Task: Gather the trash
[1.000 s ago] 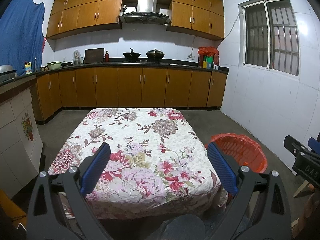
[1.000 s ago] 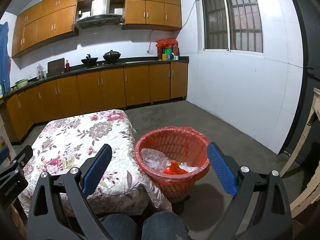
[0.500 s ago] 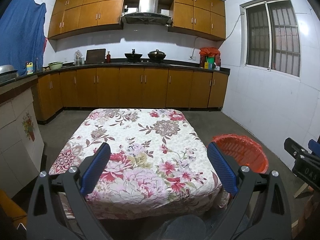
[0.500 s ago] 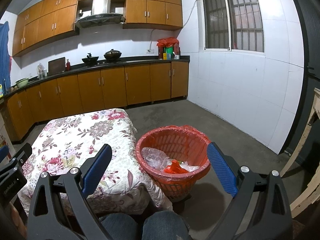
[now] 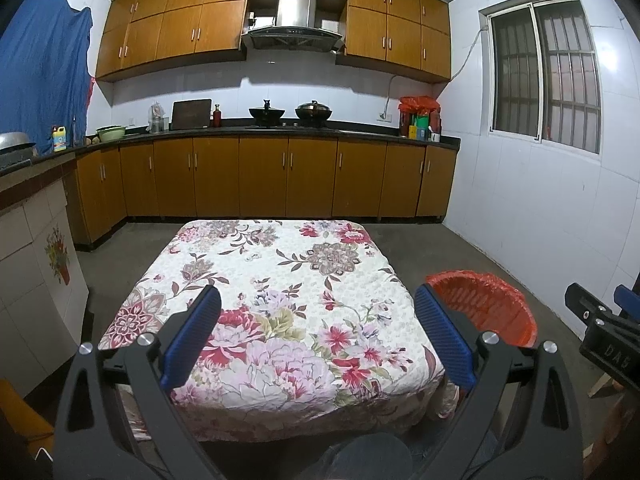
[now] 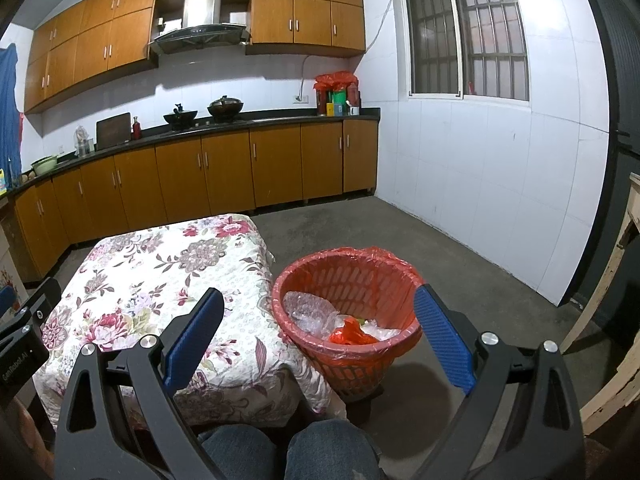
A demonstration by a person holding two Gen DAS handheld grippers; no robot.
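The left gripper [image 5: 316, 336] with blue padded fingers stands in the lower part of the left wrist view, its jaws wide apart and holding nothing. Behind it, in the centre of the frame, is the low table covered by a white cloth with red and pink flowers [image 5: 276, 280].

The right gripper [image 6: 318, 338] fills the bottom of the right wrist view; its jaws are also wide apart and empty. Between its fingers, a little right of centre, the round orange plastic basket lined with a red bag [image 6: 396, 350] stands on the grey floor, just beside the table's right edge. Inside it lie crumpled clear plastic wrapping [image 6: 306, 308] and a red plastic scrap [image 6: 348, 334].
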